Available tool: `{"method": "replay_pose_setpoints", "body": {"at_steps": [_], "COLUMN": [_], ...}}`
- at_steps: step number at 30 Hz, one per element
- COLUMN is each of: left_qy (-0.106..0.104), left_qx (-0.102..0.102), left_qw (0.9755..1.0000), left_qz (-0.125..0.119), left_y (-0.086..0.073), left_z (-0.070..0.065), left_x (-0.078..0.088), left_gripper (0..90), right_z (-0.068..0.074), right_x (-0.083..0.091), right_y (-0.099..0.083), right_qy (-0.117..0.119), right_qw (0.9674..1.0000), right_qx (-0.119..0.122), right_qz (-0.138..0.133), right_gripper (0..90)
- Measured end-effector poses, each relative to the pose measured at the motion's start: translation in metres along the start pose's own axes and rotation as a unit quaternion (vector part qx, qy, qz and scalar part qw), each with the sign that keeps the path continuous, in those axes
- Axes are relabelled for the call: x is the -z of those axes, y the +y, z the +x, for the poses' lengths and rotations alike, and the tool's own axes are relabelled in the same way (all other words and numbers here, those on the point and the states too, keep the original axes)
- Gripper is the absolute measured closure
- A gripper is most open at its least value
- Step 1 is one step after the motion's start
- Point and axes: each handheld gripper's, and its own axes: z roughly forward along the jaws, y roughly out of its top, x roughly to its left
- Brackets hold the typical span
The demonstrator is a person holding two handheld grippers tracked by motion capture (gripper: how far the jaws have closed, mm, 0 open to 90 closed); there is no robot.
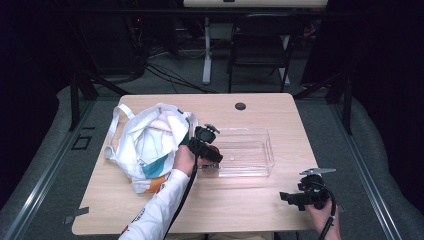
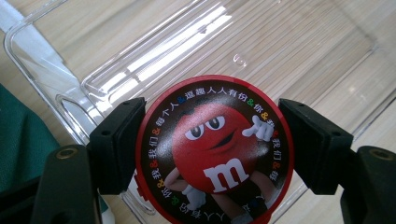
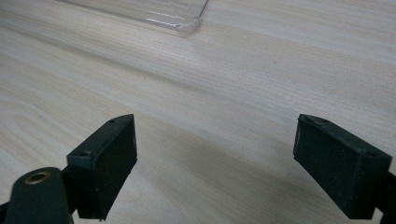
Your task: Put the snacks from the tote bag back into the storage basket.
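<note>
Left gripper [image 2: 212, 154]: jaws clamped on the rim of a round red candy tin with a cartoon lid [image 2: 215, 151], one pad on each side, over the near left end of the clear plastic rectangular tray [image 1: 260, 150].
Left forearm: white sleeve, angled up toward the tray's left end.
Right gripper [image 3: 215, 163]: jaws spread wide with nothing between them, low over the table, near-right of the tray and well apart from it.
Right hand [image 1: 320, 212]: grips the gripper from behind.
</note>
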Motion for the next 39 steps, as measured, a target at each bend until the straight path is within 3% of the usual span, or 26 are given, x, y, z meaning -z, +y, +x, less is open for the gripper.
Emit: {"method": "replay_pose_setpoints", "body": {"at_steps": [9,21,34,39], "left_qy": [0.004,0.016,0.017,0.016], "left_qx": [0.002,-0.011,-0.010,-0.005], "left_qw": [1.0000,0.9998,0.9998,0.9999], "left_qz": [0.000,-0.005,-0.004,-0.005], "left_y": [-0.007,-0.011,-0.011,-0.010], "left_z": [-0.001,-0.006,-0.007,-0.006], "left_x": [-0.010,-0.011,-0.011,-0.007], "left_gripper": [26.8,26.7,26.1,20.7], "right_z": [0.000,0.000,0.002,0.002], "right_x": [0.001,0.000,0.001,0.002], "right_y": [-0.001,0.000,0.000,0.000], "right_qy": [-0.003,-0.004,-0.006,-0.006], "right_qw": [1.0000,1.0000,1.0000,1.0000], "right_qx": [-0.001,-0.001,0.003,0.006], "right_qz": [0.000,0.002,-0.001,-0.003], "right_gripper": [13.0,13.0,12.9,12.9]}}
